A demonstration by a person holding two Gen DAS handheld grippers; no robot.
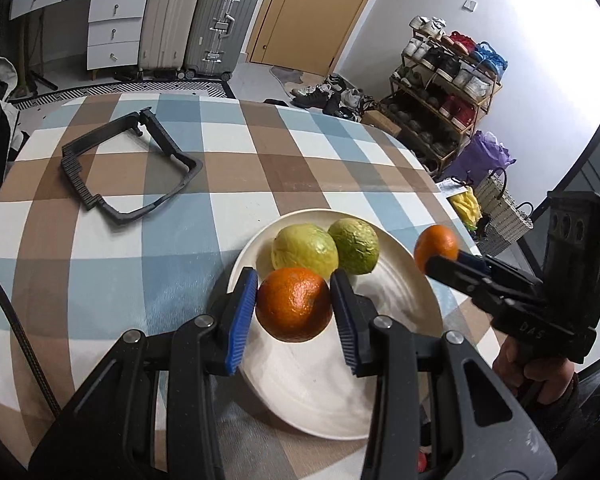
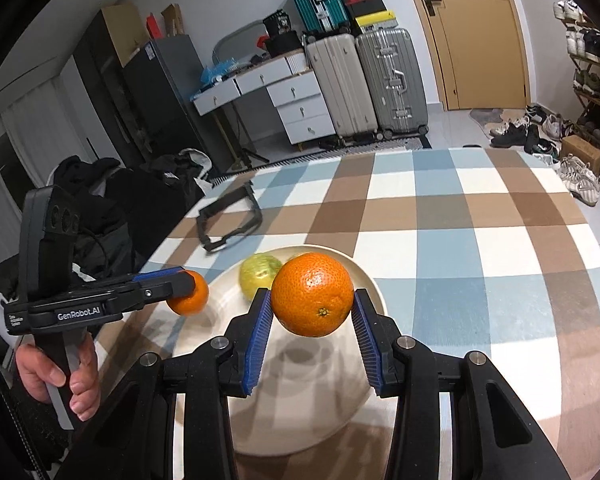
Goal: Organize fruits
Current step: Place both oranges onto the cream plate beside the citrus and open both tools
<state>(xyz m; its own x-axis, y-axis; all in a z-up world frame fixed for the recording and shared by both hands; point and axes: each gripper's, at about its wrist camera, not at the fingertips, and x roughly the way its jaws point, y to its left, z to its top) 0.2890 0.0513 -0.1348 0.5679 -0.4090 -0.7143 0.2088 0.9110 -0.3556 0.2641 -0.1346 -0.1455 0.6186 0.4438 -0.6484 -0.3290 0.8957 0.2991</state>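
- My left claw (image 1: 294, 306) holds an orange (image 1: 294, 305) between its blue pads (image 1: 242, 320), over the near-left part of the plate (image 1: 308, 384).
- My right claw (image 2: 312, 312) holds a second orange (image 2: 313, 294) the same way, a pad pressed to each side, above the plate's middle.
- In the left wrist view, the right claw comes in from the right, its orange sitting over the plate's right rim.
- In the right wrist view, the left claw (image 2: 186, 286) comes in from the left, its orange at the plate's left rim, and my left hand (image 2: 66, 376) grips its handle.
- Whether either orange touches the plate I cannot tell; both look raised above it.
- The plate is cream and round, on the near-right part of the table (image 1: 120, 240), which has a checked cloth of blue, brown and white.
- Two green fruits (image 1: 326, 248) lie on the far side of the plate, touching each other: a paler yellow-green one on the left, a darker one on the right.
- A black frame (image 1: 130, 168) lies flat on the far-left part of the table, well apart from the plate.
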